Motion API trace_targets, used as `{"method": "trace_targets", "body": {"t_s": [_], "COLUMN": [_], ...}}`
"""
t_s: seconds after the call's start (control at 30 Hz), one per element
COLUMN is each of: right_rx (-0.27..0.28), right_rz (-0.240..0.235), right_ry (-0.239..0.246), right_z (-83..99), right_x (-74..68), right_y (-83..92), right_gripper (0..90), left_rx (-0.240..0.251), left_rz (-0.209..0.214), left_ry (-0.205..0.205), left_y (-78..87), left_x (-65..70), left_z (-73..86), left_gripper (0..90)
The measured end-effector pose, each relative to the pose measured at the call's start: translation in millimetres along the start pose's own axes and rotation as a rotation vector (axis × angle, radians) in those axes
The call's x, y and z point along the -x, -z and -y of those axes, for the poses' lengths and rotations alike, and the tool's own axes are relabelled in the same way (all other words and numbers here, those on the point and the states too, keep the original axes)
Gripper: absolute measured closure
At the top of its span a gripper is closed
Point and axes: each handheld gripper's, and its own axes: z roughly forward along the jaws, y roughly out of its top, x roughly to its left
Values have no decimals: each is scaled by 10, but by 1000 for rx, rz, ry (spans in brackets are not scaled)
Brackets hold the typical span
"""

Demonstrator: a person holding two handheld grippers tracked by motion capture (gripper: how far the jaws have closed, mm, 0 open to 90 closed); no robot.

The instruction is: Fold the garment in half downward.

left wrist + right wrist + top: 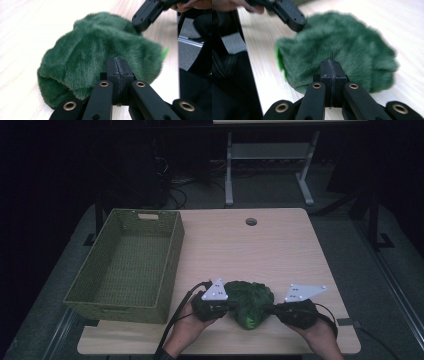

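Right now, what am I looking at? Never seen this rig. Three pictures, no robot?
No robot arm here: a person holds a hand-held two-jaw gripper in each hand. The high view looks down on a wooden table from the person's side. The other two pictures come from cameras riding on each gripper, looking along its black jaws.

On the table sits a green woven basket at the left, and near the front edge a green furry plush item.

The left gripper and right gripper meet the plush from opposite sides. In each gripper view the jaws are pressed together at the plush's edge; a pinch of fur may be caught between them, but I cannot tell for sure.
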Motion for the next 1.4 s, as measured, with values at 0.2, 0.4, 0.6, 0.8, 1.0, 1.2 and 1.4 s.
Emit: {"method": "trace_targets", "body": {"t_s": [0.2, 0.4, 0.6, 0.8, 1.0, 1.2, 1.4], "right_rx": [-114, -183, -171, -105, -38, -7, -14], "right_rz": [17, 28, 20, 39, 122, 173, 160], "right_ry": [-14, 3, 3, -12, -37, -68, -71], "right_z": [153, 237, 233, 172, 74, -54, -231], "right_x": [27, 12, 30, 73, 350, 640, 836], "right_y": [-237, -376, -392, -181, 75, 104, -78], "right_gripper": [900, 900, 900, 900, 900, 900, 900], "left_rx": [-75, -147, -117, -90, -88, -59, -60], "left_rz": [9, -26, -24, -12, 15, 43, 91], "left_ry": [39, 37, 67, 80, 59, 57, 34], "left_y": [-184, -308, -308, -150, -25, -7, -82], "left_x": [-112, -173, -234, -183, -13, 122, 304], "left_z": [188, 307, 334, 276, 198, 145, 99], "left_gripper": [897, 898, 897, 897, 897, 897, 897]}}
